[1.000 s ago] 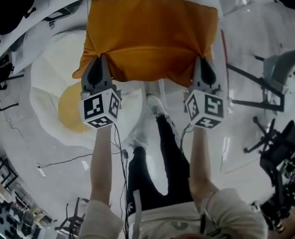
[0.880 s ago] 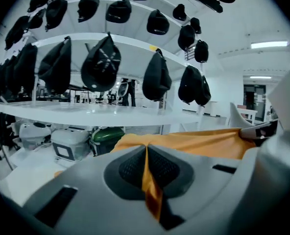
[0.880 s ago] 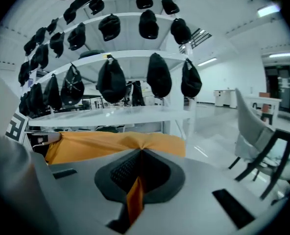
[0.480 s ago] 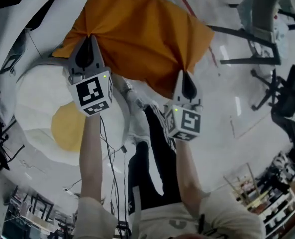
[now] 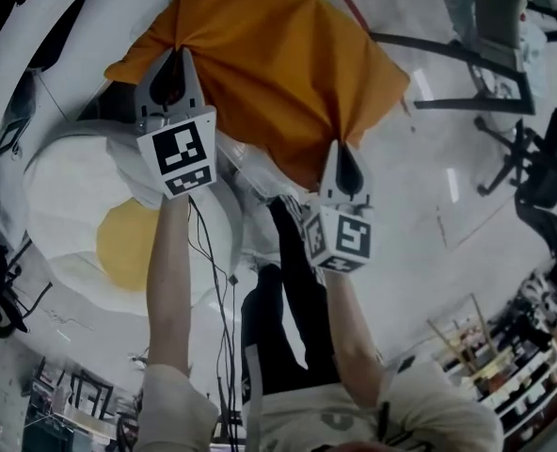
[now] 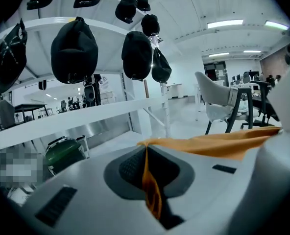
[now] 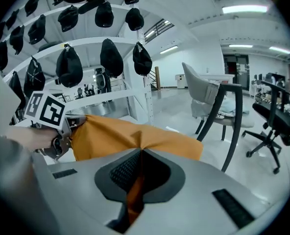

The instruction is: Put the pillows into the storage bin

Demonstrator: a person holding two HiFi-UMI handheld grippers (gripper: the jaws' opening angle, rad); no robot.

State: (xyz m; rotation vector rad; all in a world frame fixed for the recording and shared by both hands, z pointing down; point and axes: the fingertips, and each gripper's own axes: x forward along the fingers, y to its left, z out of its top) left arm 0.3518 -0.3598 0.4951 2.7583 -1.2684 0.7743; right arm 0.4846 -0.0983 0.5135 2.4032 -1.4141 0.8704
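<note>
An orange pillow (image 5: 269, 73) hangs in the air between both grippers, above the floor. My left gripper (image 5: 175, 64) is shut on its left edge, where the fabric bunches into the jaws (image 6: 146, 151). My right gripper (image 5: 342, 153) is shut on its near right corner, with orange cloth (image 7: 135, 192) pinched between the jaws. In the right gripper view the pillow (image 7: 130, 136) stretches left to the left gripper (image 7: 57, 131). A second pillow shaped like a fried egg (image 5: 100, 224), white with a yellow centre, lies on the floor below left. No storage bin shows in any view.
A white rack with black caps (image 6: 74, 48) stands ahead on the left. A grey chair (image 7: 206, 99) and a black office chair (image 7: 277, 126) stand to the right. Cables (image 5: 217, 281) trail on the floor by the person's legs (image 5: 288, 299).
Both grippers swung the orange pillow left and away from the body; it now hangs skewed, its left side farther off. The egg pillow shows more fully below the left arm.
</note>
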